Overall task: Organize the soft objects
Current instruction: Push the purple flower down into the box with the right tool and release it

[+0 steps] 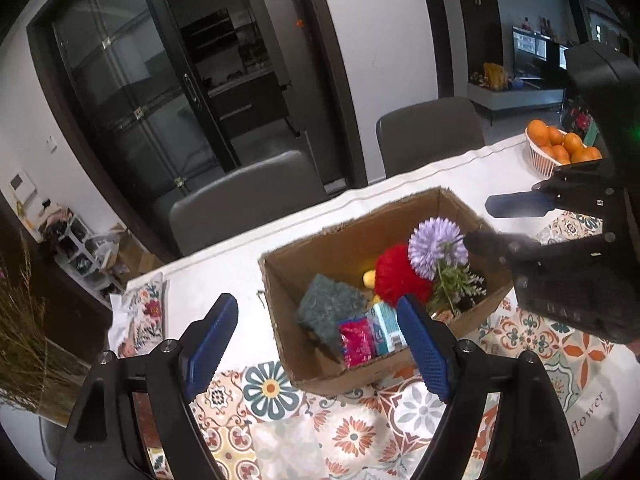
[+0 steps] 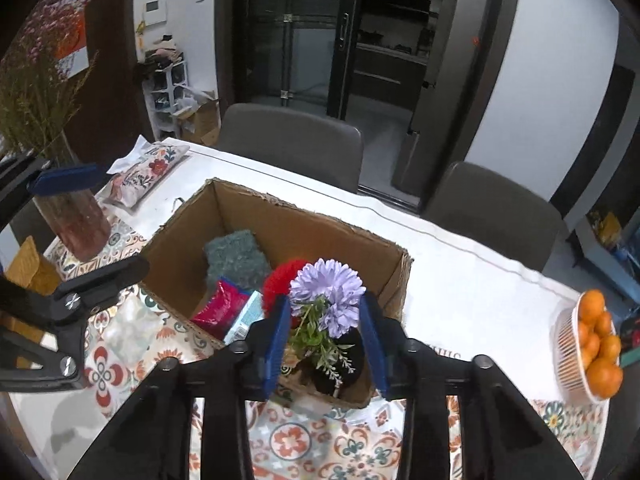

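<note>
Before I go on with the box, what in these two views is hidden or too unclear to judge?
- Right gripper pads' contact with purple flower: right wrist view, leaves cover the stem.
- Yellow item: left wrist view, mostly behind red pompom.
- Flower's base: both views, hidden by leaves and cardboard box wall.
- Blue carton print: too small.

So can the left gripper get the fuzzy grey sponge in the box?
Probably yes. The left gripper is open and empty, the cardboard box has no lid, and the grey sponge lies uncovered at its near end.
</note>
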{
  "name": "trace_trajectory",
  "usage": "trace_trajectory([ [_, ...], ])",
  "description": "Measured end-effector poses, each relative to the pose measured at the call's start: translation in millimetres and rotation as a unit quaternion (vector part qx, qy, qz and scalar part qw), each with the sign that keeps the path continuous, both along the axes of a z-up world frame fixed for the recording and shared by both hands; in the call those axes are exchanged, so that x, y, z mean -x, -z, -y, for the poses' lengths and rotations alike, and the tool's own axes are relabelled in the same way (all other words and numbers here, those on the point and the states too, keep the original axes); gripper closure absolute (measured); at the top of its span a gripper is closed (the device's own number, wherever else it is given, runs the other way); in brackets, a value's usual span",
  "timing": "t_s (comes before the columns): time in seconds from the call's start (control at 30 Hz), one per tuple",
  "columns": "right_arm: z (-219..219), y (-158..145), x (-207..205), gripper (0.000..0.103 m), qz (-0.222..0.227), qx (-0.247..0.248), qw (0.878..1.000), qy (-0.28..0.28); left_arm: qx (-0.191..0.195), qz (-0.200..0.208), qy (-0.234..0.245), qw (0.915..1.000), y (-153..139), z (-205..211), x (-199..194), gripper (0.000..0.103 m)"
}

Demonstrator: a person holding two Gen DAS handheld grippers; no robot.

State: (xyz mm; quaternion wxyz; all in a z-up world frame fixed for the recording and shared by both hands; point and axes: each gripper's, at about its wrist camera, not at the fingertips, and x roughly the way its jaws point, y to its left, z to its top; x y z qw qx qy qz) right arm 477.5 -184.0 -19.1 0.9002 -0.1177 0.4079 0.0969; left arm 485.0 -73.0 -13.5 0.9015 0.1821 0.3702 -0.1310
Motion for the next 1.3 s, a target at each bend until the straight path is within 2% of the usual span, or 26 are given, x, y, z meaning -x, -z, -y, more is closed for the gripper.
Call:
trace_trajectory([
  [0.27, -7, 4, -6, 0.094, 0.003, 0.002, 1.000, 0.004, -0.002, -0.010, -0.015, 0.9998, 11, -12, -2, 0.021],
  [0.4, -12, -5, -5, 0.098, 0.014, 0.002, 1.000, 0.016, 0.010, -0.011, -0.027, 0.9995, 8, -23, -4, 0.021],
  [0.67, -18, -31, -6, 0.098, 0.032, -0.021, 0.999, 0.026, 0.035, -0.005, -0.040, 0.9986, -2, -37, -2, 0.021],
  [0.7, -16, -33, -5, 0.095, 0.039, -0.024, 0.998, 0.036, 0.036, -0.003, -0.040, 0.9985, -3, -37, -1, 0.021],
  [0.83, -6, -35, -2, 0.093, 0.063, 0.008, 0.995, 0.082, 0.034, 0.001, -0.034, 0.9988, -3, -31, 1, 0.021],
  [0.97, 9, -25, -6, 0.093, 0.045, 0.011, 0.994, 0.103, 0.024, -0.003, -0.024, 0.9994, 3, -20, 2, 0.021],
  [1.17, 23, 5, -19, 0.093, -0.005, -0.032, 0.995, 0.097, 0.015, -0.016, -0.020, 0.9996, 13, -11, -4, 0.021],
  [1.3, 27, 22, -33, 0.093, -0.028, -0.039, 0.993, 0.104, 0.008, -0.020, -0.023, 0.9995, 18, -9, -8, 0.021],
])
